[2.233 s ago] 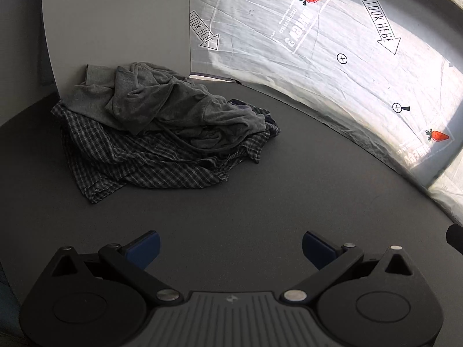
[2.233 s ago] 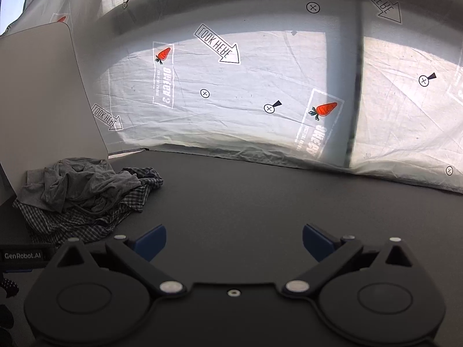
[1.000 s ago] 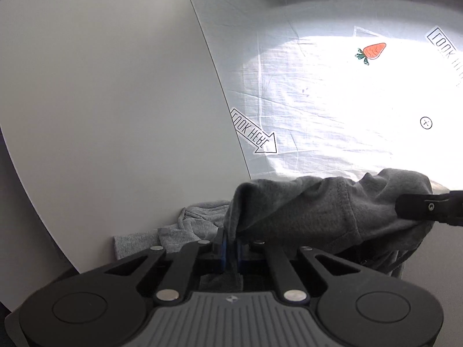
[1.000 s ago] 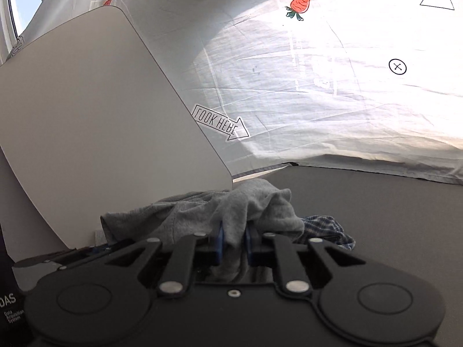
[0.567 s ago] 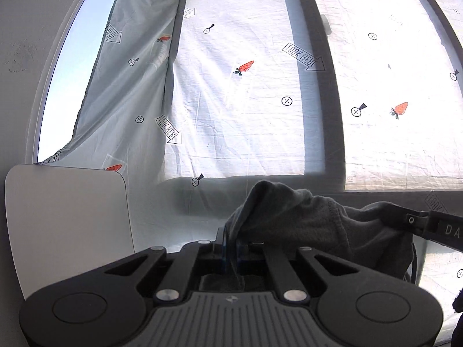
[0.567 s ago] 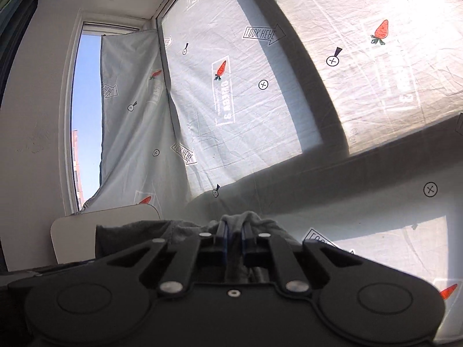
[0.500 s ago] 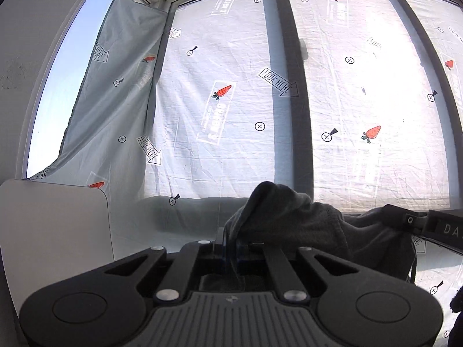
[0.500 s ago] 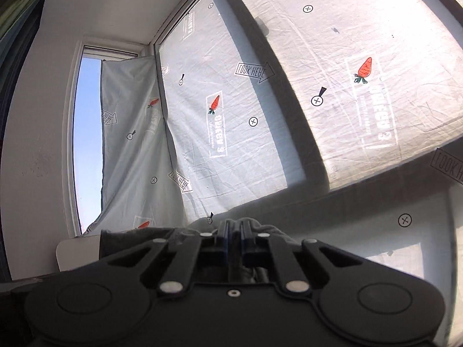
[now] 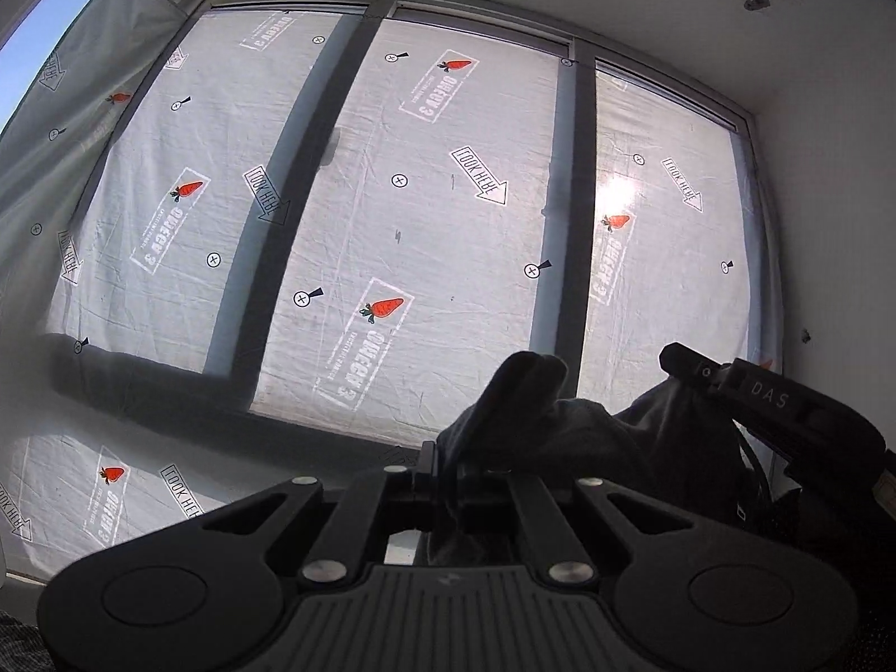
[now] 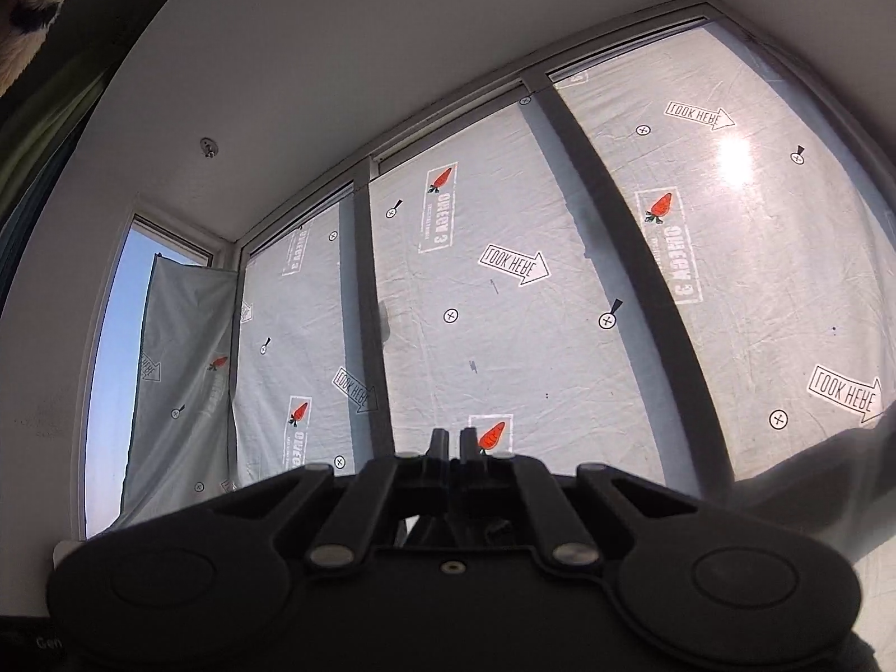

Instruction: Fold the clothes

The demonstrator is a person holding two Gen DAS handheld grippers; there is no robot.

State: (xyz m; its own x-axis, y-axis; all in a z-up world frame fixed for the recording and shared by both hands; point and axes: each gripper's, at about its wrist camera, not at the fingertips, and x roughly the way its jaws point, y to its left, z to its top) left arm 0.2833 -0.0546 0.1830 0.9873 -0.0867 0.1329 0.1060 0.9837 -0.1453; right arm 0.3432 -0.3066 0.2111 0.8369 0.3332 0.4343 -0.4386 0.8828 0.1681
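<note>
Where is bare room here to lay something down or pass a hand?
No table shows now, so no set-down spot can be named. For a hand, open air lies left of the left gripper, before the covered window. Crowded on the right: grey garment reaching the right gripper.

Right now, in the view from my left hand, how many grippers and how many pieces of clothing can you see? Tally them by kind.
Grippers: 2 (left gripper, right gripper)
Clothes: 1 (grey garment, hanging between the two grippers)
Total: 3
</note>
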